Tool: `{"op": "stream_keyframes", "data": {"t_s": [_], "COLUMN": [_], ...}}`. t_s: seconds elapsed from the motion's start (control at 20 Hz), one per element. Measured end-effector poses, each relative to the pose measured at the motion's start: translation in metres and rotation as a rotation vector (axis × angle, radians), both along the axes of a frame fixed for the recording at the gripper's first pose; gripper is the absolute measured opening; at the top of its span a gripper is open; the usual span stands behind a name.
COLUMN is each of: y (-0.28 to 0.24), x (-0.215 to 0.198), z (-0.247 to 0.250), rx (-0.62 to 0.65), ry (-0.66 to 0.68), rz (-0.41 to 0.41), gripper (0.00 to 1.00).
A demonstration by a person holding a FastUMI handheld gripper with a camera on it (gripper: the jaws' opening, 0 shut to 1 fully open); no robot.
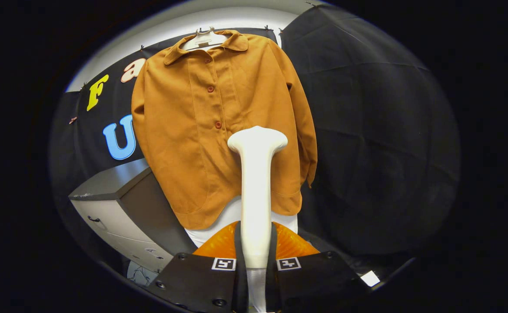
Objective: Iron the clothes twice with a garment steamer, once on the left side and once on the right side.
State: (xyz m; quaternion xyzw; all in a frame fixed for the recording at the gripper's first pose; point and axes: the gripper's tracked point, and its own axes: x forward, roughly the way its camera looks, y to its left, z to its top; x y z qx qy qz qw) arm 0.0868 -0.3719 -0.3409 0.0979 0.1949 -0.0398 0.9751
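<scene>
Rust-orange button-front shirt (219, 126) of soft matte cloth, hung on a pale plastic hanger (204, 40) against the black cloth booth wall (375, 130), front facing out, collar up, sleeves hanging at both sides. Placket buttoned, two reddish buttons plain to see down the middle. Hem reaching down over something white (232, 213) behind it; what that is, hard to tell.

White, smooth plastic garment steamer (256, 191), long-necked with a flared head, standing up between the two fingers of the gripper (256, 256). Fingers pressed in on the handle from either side, pinching it; an orange, glossy part (293, 245) of the tool bulging just behind the grip. Steamer head level with the lower middle of the shirt, just to the side of the placket, near the lower button. Touching the cloth or merely in front of it: cannot tell from this angle.

Grey metal drawer cabinet (123, 204) beside and below the shirt, well clear of the steamer.

Progress, as a judgement: steamer already in hand and brought up to the garment, so pickup done. No visible sign of steam, nor of which side has been passed over. Both passes, one on each side, best treated as unconfirmed. Head sitting nearly central, so neither side clearly begun.
</scene>
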Motion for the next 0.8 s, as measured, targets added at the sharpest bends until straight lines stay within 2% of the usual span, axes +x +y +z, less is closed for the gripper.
{"op": "stream_keyframes", "data": {"t_s": [0.45,0.8], "y": [0.019,0.053], "x": [-0.049,-0.067], "z": [0.038,0.125], "rx": [-0.015,-0.034], "ry": [-0.055,-0.182], "rz": [0.008,0.013], "gripper": [0.19,0.19]}}
